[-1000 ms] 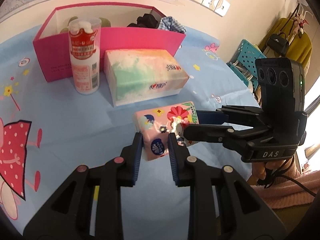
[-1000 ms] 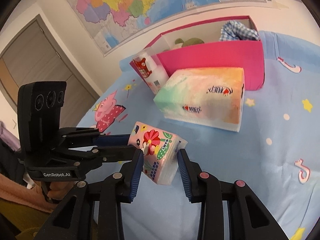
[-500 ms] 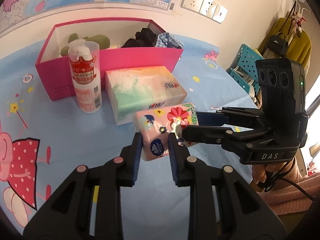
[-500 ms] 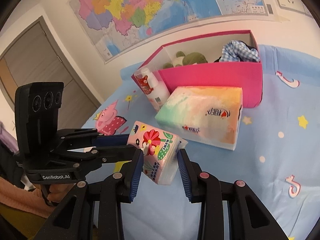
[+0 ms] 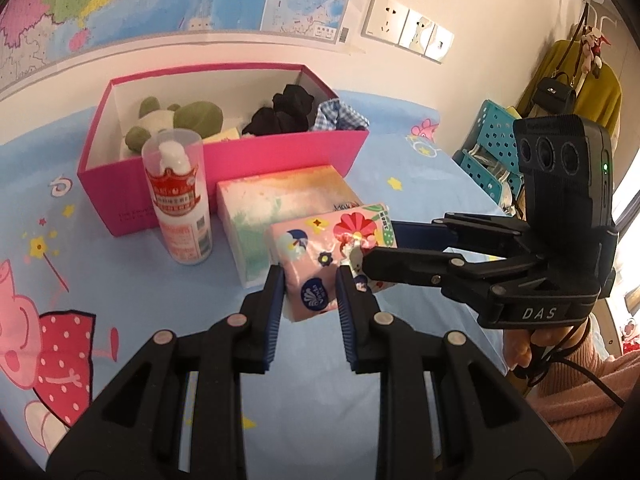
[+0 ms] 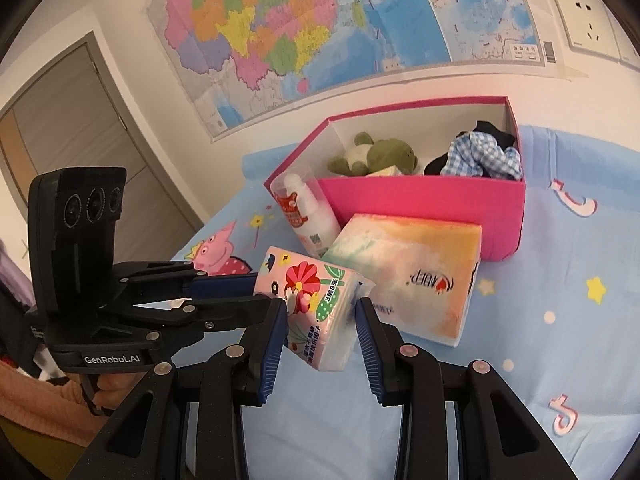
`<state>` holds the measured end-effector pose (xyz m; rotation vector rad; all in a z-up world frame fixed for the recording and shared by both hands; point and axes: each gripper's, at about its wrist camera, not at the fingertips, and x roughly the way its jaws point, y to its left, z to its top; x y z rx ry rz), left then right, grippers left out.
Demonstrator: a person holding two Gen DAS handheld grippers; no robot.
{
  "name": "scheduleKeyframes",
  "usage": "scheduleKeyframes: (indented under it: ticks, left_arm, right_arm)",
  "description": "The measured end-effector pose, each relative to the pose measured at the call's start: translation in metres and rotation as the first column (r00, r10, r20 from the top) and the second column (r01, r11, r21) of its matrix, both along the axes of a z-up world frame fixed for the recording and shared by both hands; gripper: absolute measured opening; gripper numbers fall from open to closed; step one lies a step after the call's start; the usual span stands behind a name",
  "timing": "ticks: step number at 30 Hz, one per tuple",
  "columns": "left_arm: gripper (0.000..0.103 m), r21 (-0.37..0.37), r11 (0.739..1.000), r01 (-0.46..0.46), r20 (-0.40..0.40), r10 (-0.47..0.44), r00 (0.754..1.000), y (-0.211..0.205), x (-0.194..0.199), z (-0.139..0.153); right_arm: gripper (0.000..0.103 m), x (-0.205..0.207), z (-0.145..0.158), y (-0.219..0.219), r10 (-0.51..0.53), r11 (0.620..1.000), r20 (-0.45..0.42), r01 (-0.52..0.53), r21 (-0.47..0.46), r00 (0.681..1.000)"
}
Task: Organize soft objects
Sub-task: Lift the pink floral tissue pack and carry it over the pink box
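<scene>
The small pink floral tissue pack [image 5: 332, 256] hangs above the blue cartoon-print bench [image 5: 120, 280], in front of the open magenta cardboard box [image 5: 224, 160] and nearer than the large pastel tissue brick [image 5: 280, 204]. Left tongs [image 5: 310, 280] clench its near end; right tongs [image 6: 322, 324] grip its other end. Its long axis points toward the box.

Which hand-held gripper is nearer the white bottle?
Left. The left hand-held gripper clamps the floral tissue pack just right of the bottle; the right hand-held gripper grips the pack's far side.
</scene>
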<state>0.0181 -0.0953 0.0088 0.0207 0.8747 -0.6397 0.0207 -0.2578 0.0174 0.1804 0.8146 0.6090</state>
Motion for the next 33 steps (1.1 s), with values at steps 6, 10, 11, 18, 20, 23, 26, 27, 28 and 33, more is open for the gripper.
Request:
scheduleKeyframes:
  ticks: [6,10,11,18,20,23,26,27,28,33]
  left_arm:
    - [0.027,0.004,1.0,0.0,0.02,0.0,1.0,-0.003,0.006,0.005]
    - [0.027,0.003,1.0,0.001,0.031,-0.001,1.0,-0.004,0.009,0.008]
    - [0.027,0.005,1.0,0.001,0.035,-0.001,0.999,-0.004,0.01,0.008]
    - [0.027,0.007,1.0,-0.001,0.045,0.001,0.999,-0.005,0.016,0.011]
    - [0.027,0.008,1.0,-0.004,0.05,0.004,0.999,-0.005,0.018,0.012]
    - [0.027,0.007,1.0,-0.007,0.057,0.006,0.998,-0.006,0.02,0.015]
    - [0.027,0.005,1.0,-0.008,0.062,0.007,0.998,-0.006,0.026,0.018]
    - [0.027,0.004,1.0,-0.009,0.062,0.009,0.998,-0.006,0.027,0.018]
    - [0.027,0.003,1.0,-0.009,0.063,0.009,0.998,-0.006,0.029,0.018]
    - [0.027,0.007,1.0,-0.011,0.08,0.01,0.997,-0.007,0.035,0.021]
  right_arm:
    - [0.036,0.004,0.005,-0.002,-0.007,1.0,0.014,0.007,0.001,1.0]
    - [0.036,0.005,0.009,-0.004,-0.011,1.0,0.025,0.011,0.002,1.0]
    - [0.036,0.005,0.009,-0.004,-0.013,1.0,0.028,0.013,0.001,1.0]
    - [0.036,0.01,0.013,-0.003,-0.017,1.0,0.04,0.017,-0.001,0.999]
    - [0.036,0.012,0.014,-0.003,-0.017,1.0,0.044,0.017,-0.001,0.999]
    - [0.036,0.014,0.017,-0.003,-0.02,1.0,0.053,0.02,-0.002,0.998]
    - [0.036,0.017,0.019,-0.002,-0.022,1.0,0.062,0.022,-0.001,0.998]
    - [0.036,0.018,0.02,-0.002,-0.023,1.0,0.066,0.023,-0.002,0.998]
    - [0.036,0.019,0.021,-0.002,-0.024,1.0,0.069,0.024,-0.002,0.997]
    - [0.036,0.026,0.025,-0.003,-0.028,1.0,0.084,0.028,0.0,0.996]
